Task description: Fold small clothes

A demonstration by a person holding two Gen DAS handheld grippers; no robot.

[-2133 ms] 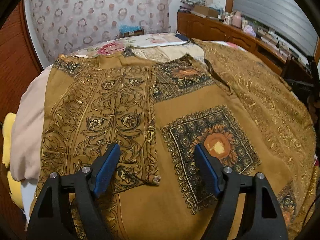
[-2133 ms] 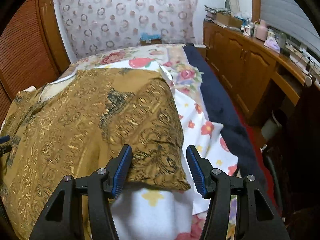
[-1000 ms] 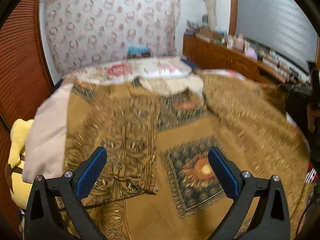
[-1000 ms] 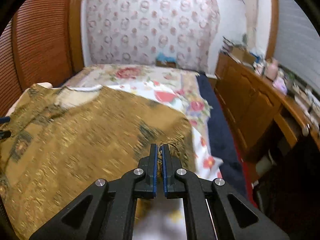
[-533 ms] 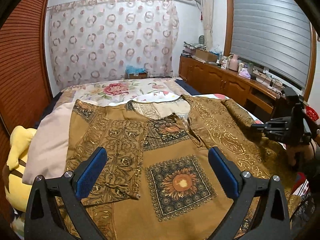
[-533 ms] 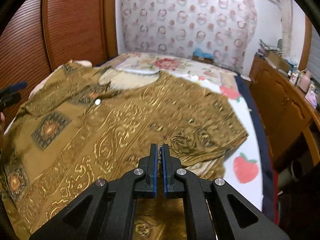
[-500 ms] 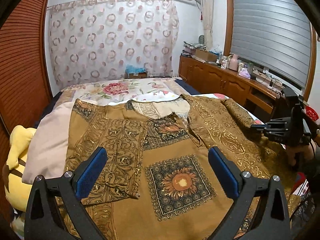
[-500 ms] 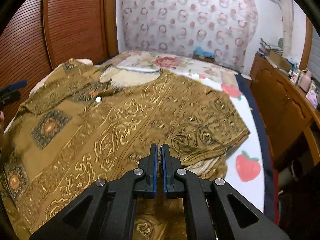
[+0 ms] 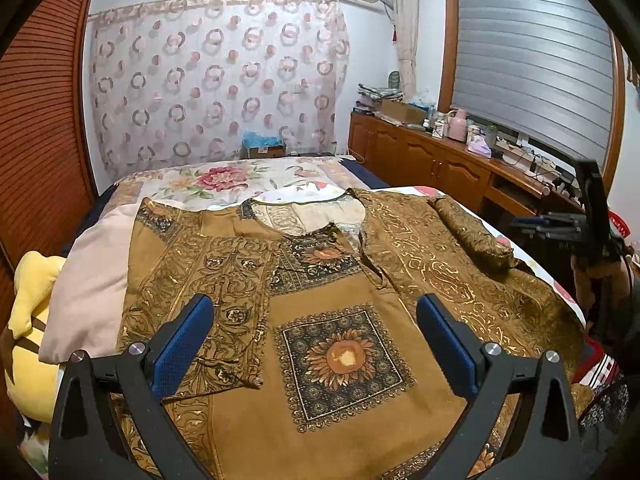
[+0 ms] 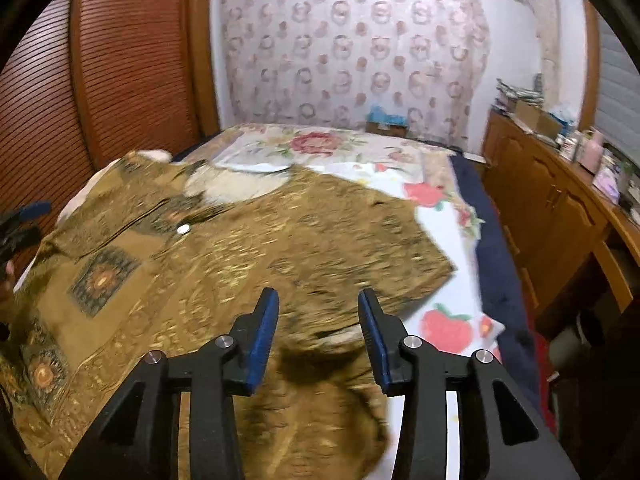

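A brown gold-patterned tunic (image 9: pixel 344 320) lies spread on the bed (image 9: pixel 224 180), one sleeve folded inward. The left hand-held gripper (image 9: pixel 316 344) gapes wide and empty. The right hand-held gripper (image 10: pixel 318 332) is parted, gripping nothing.

the bed (image 9: pixel 120 196) carries a floral sheet (image 9: pixel 224 180); a brown patterned garment (image 9: pixel 340 280) lies spread over it, a pink pillow (image 9: pixel 92 272) at its left edge.

Each gripper has 2 black plastic arms with triangular cut-outs and 2 silver round screws on each arm. The left gripper (image 9: pixel 314 344) and the right gripper (image 10: pixel 318 334) have blue textured pads (image 9: pixel 182 342) inside the fingers.
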